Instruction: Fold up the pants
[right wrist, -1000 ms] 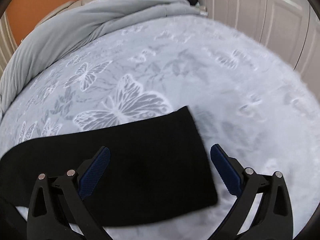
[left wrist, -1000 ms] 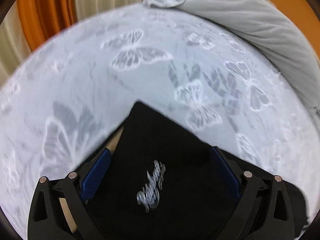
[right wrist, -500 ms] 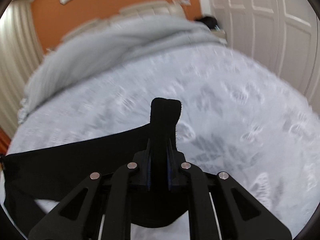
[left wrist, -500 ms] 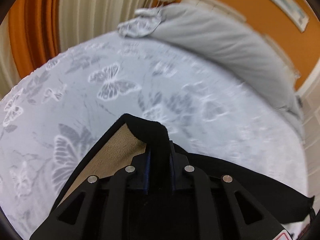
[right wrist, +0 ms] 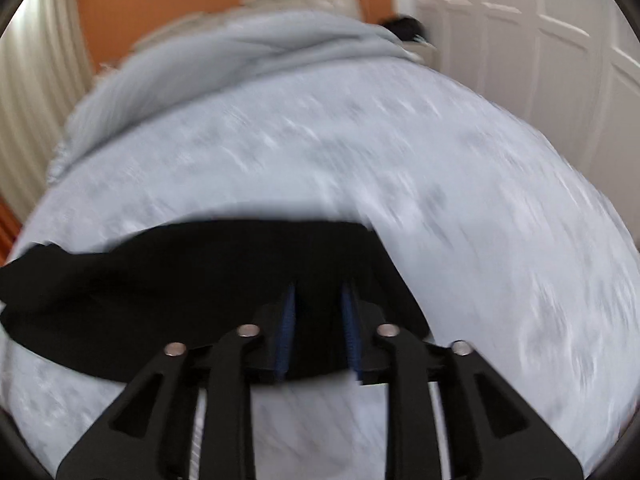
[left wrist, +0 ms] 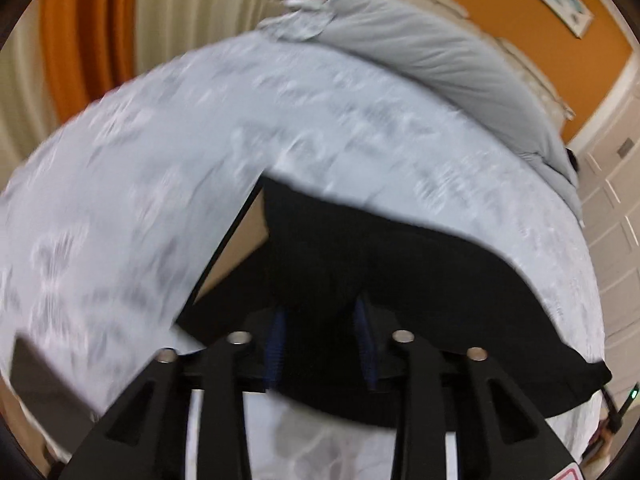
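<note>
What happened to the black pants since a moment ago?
Both grippers, left and right, closed on the pants' edge and carried it up over the bed. Now their jaws are opening, cloth still between them. The grey blanket stayed put.

A bed [left wrist: 168, 168] under a pale patterned cover, blurred here, bears black pants [left wrist: 440, 280] toward six o'clock and a rumpled grey duvet [left wrist: 420, 52], apparently, at twelve.
</note>
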Demonstrator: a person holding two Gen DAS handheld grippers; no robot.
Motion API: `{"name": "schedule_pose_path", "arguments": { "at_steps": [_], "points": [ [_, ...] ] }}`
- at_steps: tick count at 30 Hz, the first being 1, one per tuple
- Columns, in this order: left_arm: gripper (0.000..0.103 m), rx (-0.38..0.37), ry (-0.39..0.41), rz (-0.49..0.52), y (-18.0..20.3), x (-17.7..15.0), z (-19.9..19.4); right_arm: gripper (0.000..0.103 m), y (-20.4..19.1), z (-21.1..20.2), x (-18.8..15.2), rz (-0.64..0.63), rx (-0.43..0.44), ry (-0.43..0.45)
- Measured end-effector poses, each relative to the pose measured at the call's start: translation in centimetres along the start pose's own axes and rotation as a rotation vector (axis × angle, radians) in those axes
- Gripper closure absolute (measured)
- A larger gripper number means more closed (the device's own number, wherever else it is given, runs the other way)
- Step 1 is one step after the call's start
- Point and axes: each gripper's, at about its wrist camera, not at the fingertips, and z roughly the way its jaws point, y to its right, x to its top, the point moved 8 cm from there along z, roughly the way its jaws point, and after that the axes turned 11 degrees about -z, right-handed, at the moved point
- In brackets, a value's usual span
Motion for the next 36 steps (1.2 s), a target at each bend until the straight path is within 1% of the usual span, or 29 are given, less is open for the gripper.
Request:
{"name": "schedule_pose_path", "arguments": {
  "at_steps": [1, 2, 3, 4, 5, 6, 7, 8, 9, 12, 13, 15, 17, 19, 20, 21, 22, 23, 24, 25, 26, 27, 29, 30, 31, 32, 33, 35, 36],
  "points": [
    [0.056, 0.002, -0.006, -0.025, -0.4, -0.6, -0.1, 0.071, 0.3, -0.1, -0.6, 0.013, -0.012, -0.001],
    [0.051, -0.009, 0.003, -0.073, -0.8, -1.3, -0.7, 0.063, 0.7, -0.8, -1.1, 0.038, -0.015, 0.008],
    [0.041, -0.021, 0.015, -0.103, -0.8, -1.6, -1.3, 0.056, 0.9, -1.3, -1.3, 0.057, -0.02, 0.017],
    [0.035, -0.049, 0.033, -0.131, -0.3, -2.0, -2.3, 0.041, 1.1, -2.6, -1.2, 0.086, -0.035, 0.045],
    [0.03, -0.071, 0.04, -0.145, 0.1, -2.3, -3.0, 0.032, 1.2, -3.7, -0.9, 0.104, -0.038, 0.074],
    [0.019, -0.092, 0.046, -0.159, 0.8, -2.6, -3.6, 0.03, 1.0, -5.3, -0.5, 0.124, -0.026, 0.12],
    [0.014, -0.108, 0.051, -0.175, 1.5, -2.9, -4.0, 0.028, 0.6, -6.3, -0.1, 0.14, -0.007, 0.148],
    [0.011, -0.107, 0.049, -0.2, 1.9, -3.3, -4.0, 0.027, 0.3, -7.1, 0.3, 0.171, 0.025, 0.17],
    [0.011, -0.111, 0.038, -0.231, 2.1, -3.6, -3.6, 0.027, -0.5, -7.8, 0.8, 0.22, 0.087, 0.184],
    [0.011, -0.128, -0.044, -0.326, 2.8, -4.8, -0.6, 0.025, -3.6, -7.2, 1.4, 0.298, 0.222, 0.168],
    [0.012, -0.119, -0.067, -0.381, 2.6, -5.2, 0.9, 0.024, -4.5, -6.6, 1.4, 0.308, 0.249, 0.156],
    [0.014, -0.142, -0.091, -0.437, 2.3, -5.8, 2.6, 0.024, -6.5, -4.7, 1.4, 0.31, 0.279, 0.118],
    [0.021, -0.18, -0.112, -0.482, 2.1, -6.2, 4.2, 0.024, -8.0, -1.7, 1.5, 0.296, 0.26, 0.065],
    [0.044, -0.206, -0.134, -0.523, 1.8, -6.3, 5.3, 0.024, -8.4, 0.4, 1.5, 0.308, 0.264, 0.032],
    [0.052, -0.213, -0.145, -0.527, 1.8, -6.2, 5.9, 0.024, -8.4, 2.0, 1.6, 0.336, 0.266, 0.008],
    [0.067, -0.204, -0.141, -0.52, 1.7, -6.0, 6.1, 0.024, -8.4, 3.0, 1.5, 0.365, 0.264, -0.002],
    [0.082, -0.202, -0.127, -0.506, 1.8, -5.8, 6.1, 0.029, -8.3, 4.1, 1.6, 0.388, 0.267, -0.009],
    [0.089, -0.2, -0.108, -0.474, 2.1, -5.2, 5.9, 0.04, -8.3, 5.1, 1.9, 0.402, 0.278, -0.013],
    [0.098, -0.207, -0.096, -0.448, 2.5, -4.7, 5.7, 0.045, -8.6, 5.7, 2.0, 0.404, 0.287, -0.017],
    [0.1, -0.223, -0.088, -0.425, 2.8, -4.2, 5.6, 0.061, -8.9, 7.0, 2.1, 0.4, 0.294, -0.029],
    [0.1, -0.236, -0.084, -0.411, 3.0, -4.0, 5.5, 0.092, -9.2, 8.0, 2.1, 0.393, 0.304, -0.047],
    [0.1, -0.253, -0.078, -0.395, 3.3, -3.7, 5.3, 0.099, -9.7, 8.8, 2.0, 0.394, 0.324, -0.068],
    [0.101, -0.273, -0.048, -0.36, 3.8, -2.7, 4.7, 0.099, -9.8, 7.7, 3.2, 0.389, 0.318, -0.011],
    [0.101, -0.294, -0.018, -0.337, 4.2, -2.1, 3.7, 0.099, -10.0, 5.8, 4.7, 0.366, 0.33, 0.061],
    [0.101, -0.321, 0.006, -0.324, 4.4, -1.6, 2.7, 0.1, -10.6, 2.3, 6.9, 0.325, 0.369, 0.185],
    [0.101, -0.373, 0.039, -0.297, 5.1, -1.0, 0.9, 0.1, -11.1, -1.1, 8.6, 0.289, 0.405, 0.292],
    [0.101, -0.396, 0.065, -0.277, 5.4, -0.6, -0.4, 0.1, -11.7, -4.8, 9.8, 0.228, 0.425, 0.383],
    [0.101, -0.385, 0.119, -0.225, 5.3, 0.0, -2.2, 0.1, -11.6, -6.7, 9.4, 0.158, 0.391, 0.421],
    [0.1, -0.348, 0.107, -0.212, 4.6, -0.3, -1.8, 0.1, -10.9, -6.0, 8.3, 0.152, 0.359, 0.386]
  ]
}}
